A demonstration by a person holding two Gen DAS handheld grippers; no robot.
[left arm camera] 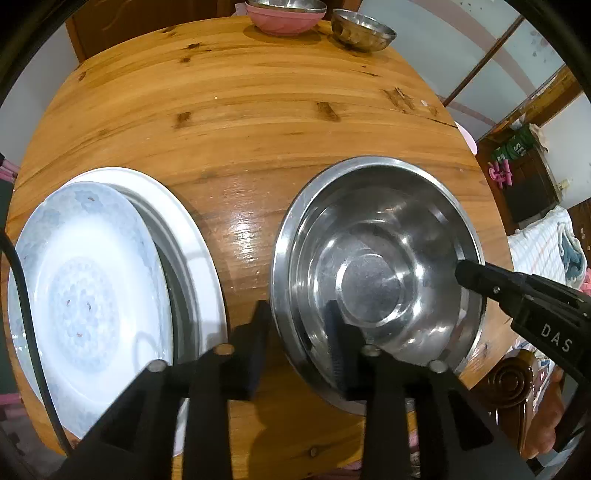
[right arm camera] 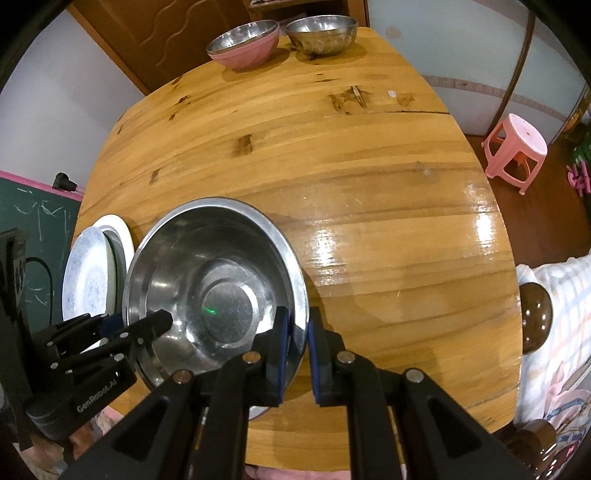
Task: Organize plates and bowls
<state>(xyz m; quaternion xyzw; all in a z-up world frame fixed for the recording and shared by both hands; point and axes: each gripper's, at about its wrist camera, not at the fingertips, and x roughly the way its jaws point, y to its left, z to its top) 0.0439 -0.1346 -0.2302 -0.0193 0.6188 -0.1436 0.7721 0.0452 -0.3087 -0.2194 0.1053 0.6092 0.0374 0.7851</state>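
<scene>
A large steel bowl (left arm camera: 373, 258) (right arm camera: 221, 280) sits on the round wooden table (left arm camera: 240, 122), near its front edge. My right gripper (right arm camera: 299, 332) is shut on the bowl's right rim, one pad inside and one outside; its tip (left arm camera: 467, 273) also shows in the left wrist view. My left gripper (left arm camera: 297, 332) (right arm camera: 136, 321) stands open astride the bowl's left rim, and its pads do not press. To the left, a blue-patterned plate (left arm camera: 92, 295) (right arm camera: 88, 280) lies offset on a white plate (left arm camera: 192, 236). At the far edge a pink bowl (right arm camera: 243, 51) holds a steel bowl, with another steel bowl (right arm camera: 321, 35) beside it.
Bare wood stretches between the near dishes and the far bowls. A pink stool (right arm camera: 515, 147) stands on the floor to the right. A dark chair knob (right arm camera: 535, 317) and a checked cloth (right arm camera: 561, 295) sit off the table's right edge. A green chalkboard (right arm camera: 37, 229) is at left.
</scene>
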